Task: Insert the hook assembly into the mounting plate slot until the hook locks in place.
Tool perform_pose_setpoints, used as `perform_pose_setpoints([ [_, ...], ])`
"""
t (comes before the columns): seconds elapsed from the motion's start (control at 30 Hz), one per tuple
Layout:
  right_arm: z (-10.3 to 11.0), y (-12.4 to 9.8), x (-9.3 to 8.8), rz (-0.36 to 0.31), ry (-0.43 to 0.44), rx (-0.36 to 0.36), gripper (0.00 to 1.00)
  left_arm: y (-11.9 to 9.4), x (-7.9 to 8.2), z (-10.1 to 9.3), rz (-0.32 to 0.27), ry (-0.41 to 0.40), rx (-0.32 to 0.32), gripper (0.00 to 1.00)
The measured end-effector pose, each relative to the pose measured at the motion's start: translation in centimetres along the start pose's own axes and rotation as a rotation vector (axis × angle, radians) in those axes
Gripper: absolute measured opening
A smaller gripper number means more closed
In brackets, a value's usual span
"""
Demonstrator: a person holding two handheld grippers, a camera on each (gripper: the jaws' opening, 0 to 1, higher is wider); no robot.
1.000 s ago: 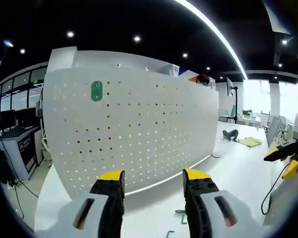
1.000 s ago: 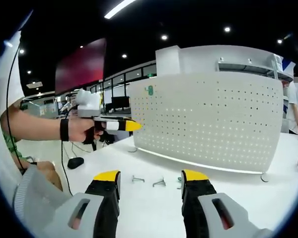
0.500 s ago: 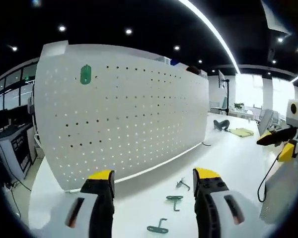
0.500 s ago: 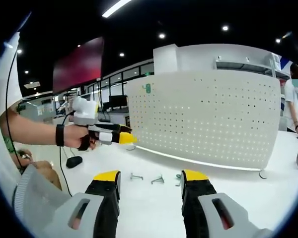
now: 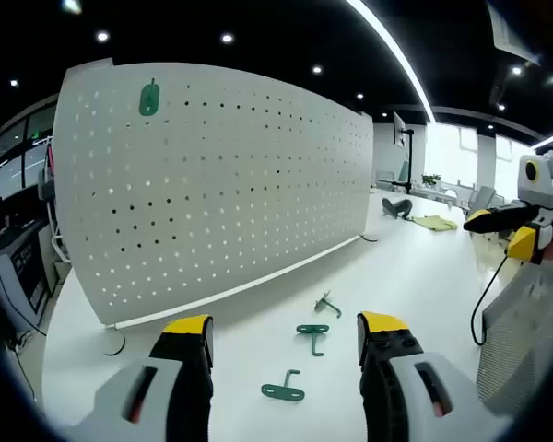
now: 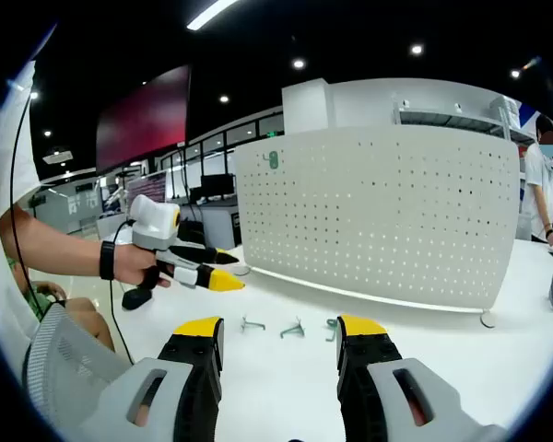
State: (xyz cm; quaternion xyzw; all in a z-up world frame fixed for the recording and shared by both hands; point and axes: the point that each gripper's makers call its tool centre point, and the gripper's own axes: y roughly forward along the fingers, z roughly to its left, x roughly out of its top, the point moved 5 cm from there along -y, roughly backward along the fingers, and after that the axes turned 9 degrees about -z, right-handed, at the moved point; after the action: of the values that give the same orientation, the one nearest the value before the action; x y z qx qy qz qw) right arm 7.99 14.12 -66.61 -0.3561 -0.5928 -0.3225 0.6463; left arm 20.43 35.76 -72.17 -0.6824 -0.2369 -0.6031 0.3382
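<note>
Green hooks [image 5: 310, 335] lie untouched on the white table [image 5: 415, 276]; both the left gripper [image 5: 284, 324] and right gripper [image 6: 280, 328] gape empty.

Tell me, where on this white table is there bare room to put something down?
The table is bare to the right of the three green hooks, out toward the other gripper. There is also bare table between the hooks and the pegboard. It is crowded just ahead of the left gripper, where the hooks lie.
</note>
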Motion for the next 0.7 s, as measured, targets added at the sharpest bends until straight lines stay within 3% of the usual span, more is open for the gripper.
perform_pose_setpoints([
  [0.23,0.3,0.1,-0.3,0.017,0.002,0.009,0.50,0.1,-1.9,-0.4,0.042,-0.006,-0.031,0.64],
  [0.33,0.3,0.2,-0.3,0.021,0.001,0.008,0.50,0.2,-2.3,-0.5,0.024,-0.029,-0.041,0.65],
  [0.43,0.2,0.2,-0.3,0.028,-0.002,0.006,0.50,0.3,-3.0,-0.3,0.057,0.007,-0.045,0.63],
  [0.7,0.4,0.1,-1.0,0.053,0.002,0.004,0.50,0.6,-4.5,-0.4,0.078,0.001,-0.091,0.62],
])
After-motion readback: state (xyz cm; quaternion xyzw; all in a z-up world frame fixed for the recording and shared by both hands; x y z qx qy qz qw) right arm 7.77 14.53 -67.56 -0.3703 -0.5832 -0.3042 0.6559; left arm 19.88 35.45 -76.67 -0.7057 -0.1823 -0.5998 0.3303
